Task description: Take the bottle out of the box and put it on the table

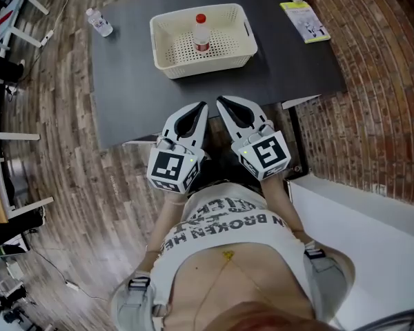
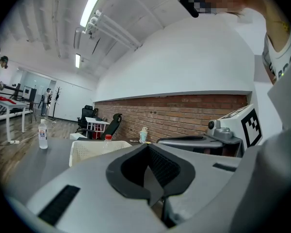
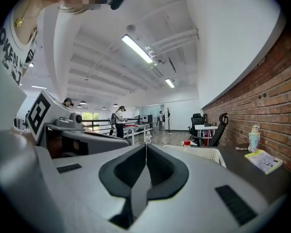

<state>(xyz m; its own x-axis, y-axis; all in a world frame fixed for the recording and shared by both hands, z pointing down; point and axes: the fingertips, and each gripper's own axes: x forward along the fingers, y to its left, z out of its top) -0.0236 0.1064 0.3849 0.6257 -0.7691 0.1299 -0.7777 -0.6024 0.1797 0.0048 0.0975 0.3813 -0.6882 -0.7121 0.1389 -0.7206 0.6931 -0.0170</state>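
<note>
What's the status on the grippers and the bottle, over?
Left gripper and right gripper both shut, empty, short of the box. Bottle upright inside it. Nothing in the way.

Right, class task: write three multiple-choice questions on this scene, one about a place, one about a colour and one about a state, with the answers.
1. Where is the red-capped bottle?
A. Upright in the box
B. Lying on the floor
C. Between a gripper's jaws

2. What colour is the box?
A. Black
B. Cream-white
C. Blue

3. How do the jaws of the left gripper stand?
A. Wide apart
B. Closed on a bottle
C. Together, with nothing between

Answers:
1 A: the head view shows it standing inside the box's walls.
2 B: the perforated plastic is pale.
3 C: the left gripper view shows the jaws meeting with nothing between them.
</note>
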